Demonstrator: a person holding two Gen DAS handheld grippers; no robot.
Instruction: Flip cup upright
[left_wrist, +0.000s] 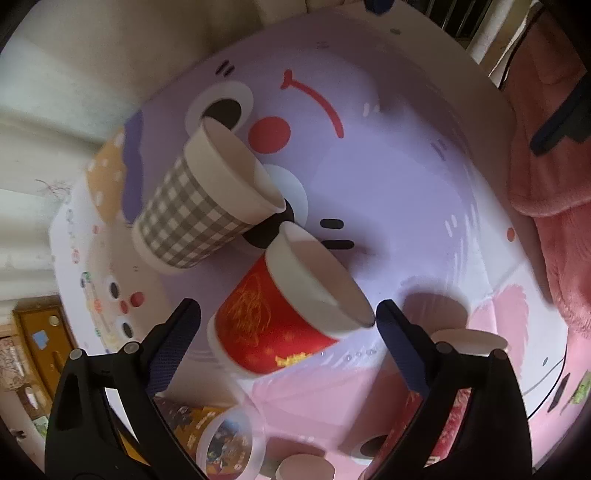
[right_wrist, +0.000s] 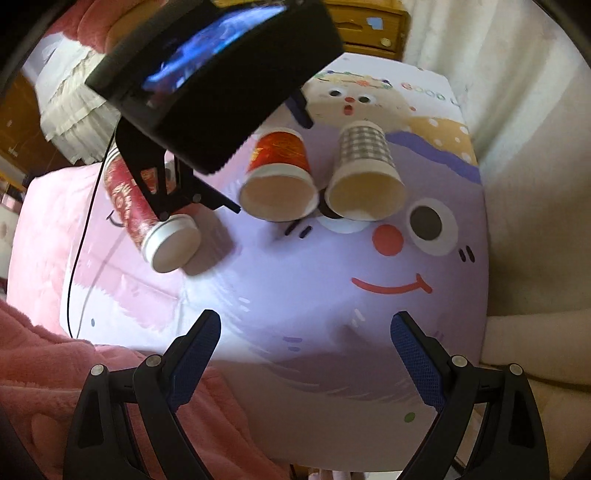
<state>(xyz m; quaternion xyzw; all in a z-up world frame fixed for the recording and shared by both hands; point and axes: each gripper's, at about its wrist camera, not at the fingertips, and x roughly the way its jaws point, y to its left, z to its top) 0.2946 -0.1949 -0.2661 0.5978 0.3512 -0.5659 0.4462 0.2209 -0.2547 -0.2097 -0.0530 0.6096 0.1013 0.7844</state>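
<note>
A red paper cup (left_wrist: 273, 321) with gold print stands upright on the cartoon tablecloth (left_wrist: 388, 177), between the fingers of my open left gripper (left_wrist: 286, 314), which does not touch it. A grey checked cup (left_wrist: 199, 206) stands upright just behind it. In the right wrist view both cups stand side by side, red (right_wrist: 279, 173) and checked (right_wrist: 365, 173), and the left gripper's body (right_wrist: 207, 81) hangs over them. A stack of red cups (right_wrist: 147, 210) lies on its side to the left. My right gripper (right_wrist: 306, 332) is open and empty over the near table.
A clear round lid (left_wrist: 232, 443) and a white cup base (left_wrist: 467, 341) sit near the left gripper. A pink fluffy blanket (right_wrist: 55, 376) lies along the table's edge. A black cable (right_wrist: 79, 258) crosses the pink part of the cloth. White curtains (right_wrist: 517, 110) hang behind.
</note>
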